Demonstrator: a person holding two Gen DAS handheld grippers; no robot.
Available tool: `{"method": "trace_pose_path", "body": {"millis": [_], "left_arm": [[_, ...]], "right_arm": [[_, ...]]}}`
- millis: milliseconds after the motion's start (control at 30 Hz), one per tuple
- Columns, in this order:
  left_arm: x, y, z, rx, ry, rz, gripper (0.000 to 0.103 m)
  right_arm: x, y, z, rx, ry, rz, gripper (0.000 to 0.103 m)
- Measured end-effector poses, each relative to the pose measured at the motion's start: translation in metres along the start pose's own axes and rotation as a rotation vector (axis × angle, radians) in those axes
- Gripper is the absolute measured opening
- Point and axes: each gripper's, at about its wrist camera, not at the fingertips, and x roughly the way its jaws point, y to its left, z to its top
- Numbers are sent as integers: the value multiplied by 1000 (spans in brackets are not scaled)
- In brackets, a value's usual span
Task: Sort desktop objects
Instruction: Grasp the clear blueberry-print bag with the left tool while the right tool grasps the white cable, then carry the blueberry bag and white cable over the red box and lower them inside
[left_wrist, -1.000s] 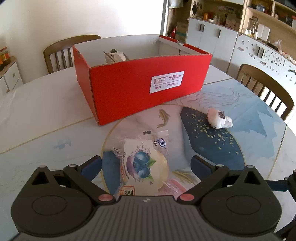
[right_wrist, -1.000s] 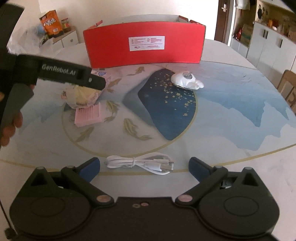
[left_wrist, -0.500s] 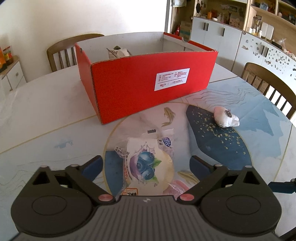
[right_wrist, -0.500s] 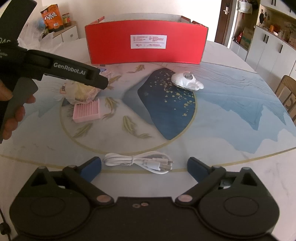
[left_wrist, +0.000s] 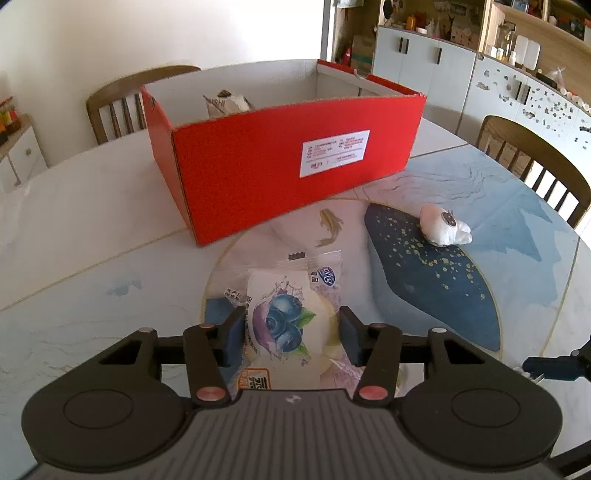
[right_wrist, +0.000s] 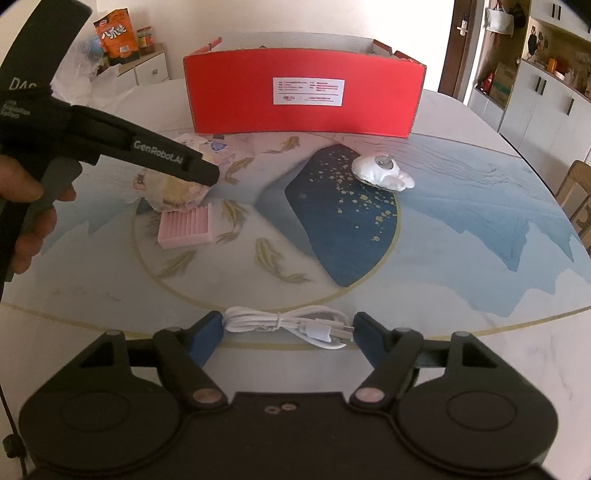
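Observation:
My left gripper (left_wrist: 291, 338) is shut on a blueberry bread packet (left_wrist: 286, 325) that lies on the table in front of the red box (left_wrist: 295, 166). The same packet (right_wrist: 177, 188) shows in the right wrist view under the left gripper (right_wrist: 207, 173). My right gripper (right_wrist: 286, 332) has its jaws partly closed around a coiled white USB cable (right_wrist: 288, 325) on the table; the pads sit at the cable's two ends. A pink ridged block (right_wrist: 186, 227) lies beside the packet. A white toy (right_wrist: 380, 171) lies on the dark blue patch; it also shows in the left wrist view (left_wrist: 443, 225).
The red box (right_wrist: 306, 96) is open on top and holds a wrapped snack (left_wrist: 229, 101). Wooden chairs (left_wrist: 535, 162) stand around the round table. Cabinets stand behind on the right.
My left gripper's jaws have closed onto the bread packet. My right gripper's jaws have narrowed around the white cable. Both grippers have moved slightly forward.

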Motion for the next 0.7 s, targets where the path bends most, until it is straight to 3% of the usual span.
{"method": "trace_pose_path", "body": {"millis": [300,700], "left_arm": [[-23,-3,12,-35,-30,-10,50],[-66,-16,36,-62,-65,-35,50]], "right_arm": [[-15,-20,17,31,-27,6,75],[-50,-50,69,54,-117,48,75]]}}
